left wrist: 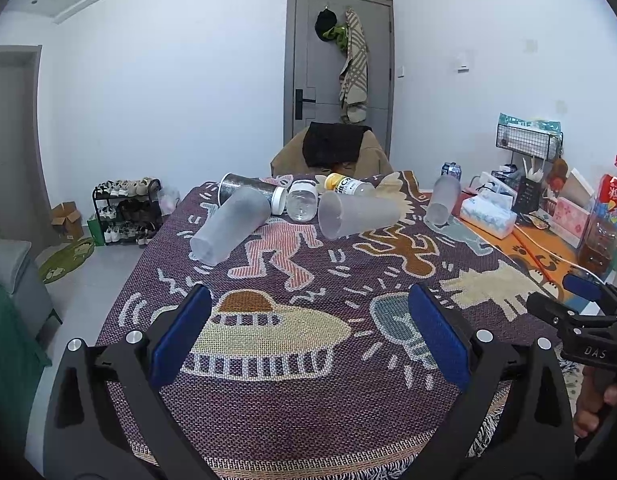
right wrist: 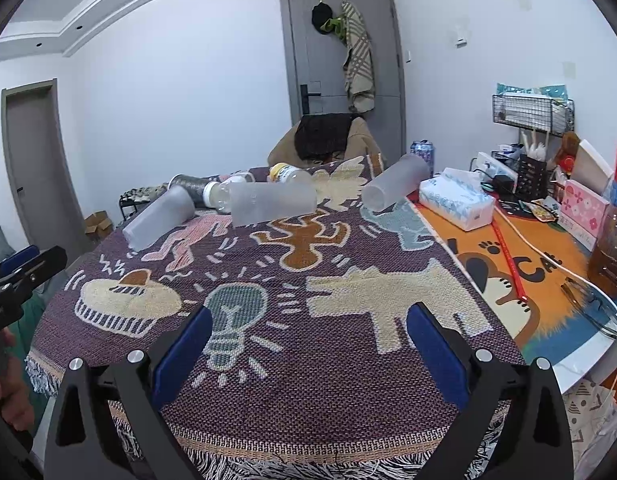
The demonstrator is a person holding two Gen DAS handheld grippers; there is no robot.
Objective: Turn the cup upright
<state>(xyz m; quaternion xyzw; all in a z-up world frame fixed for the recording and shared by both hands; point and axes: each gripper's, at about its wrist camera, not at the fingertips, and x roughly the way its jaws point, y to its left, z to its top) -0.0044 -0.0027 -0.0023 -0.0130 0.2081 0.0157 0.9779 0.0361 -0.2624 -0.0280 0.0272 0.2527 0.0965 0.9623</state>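
Three frosted plastic cups lie on their sides on the patterned cloth: a left cup (left wrist: 228, 226) (right wrist: 158, 216), a middle cup (left wrist: 358, 214) (right wrist: 272, 202) and a right cup (left wrist: 442, 200) (right wrist: 396, 186). My left gripper (left wrist: 308, 308) is open and empty, low over the near part of the cloth. My right gripper (right wrist: 308, 328) is open and empty, also near the front edge; it shows at the right edge of the left wrist view (left wrist: 580, 300). Both grippers are well short of the cups.
Behind the cups lie a dark tumbler (left wrist: 244, 186), a clear jar (left wrist: 302, 200) and a yellow-capped bottle (left wrist: 348, 186). A tissue box (right wrist: 454, 198), a can (right wrist: 422, 152), a wire rack (right wrist: 532, 114) and boxes crowd the orange mat at right. A chair (left wrist: 332, 152) stands behind the table.
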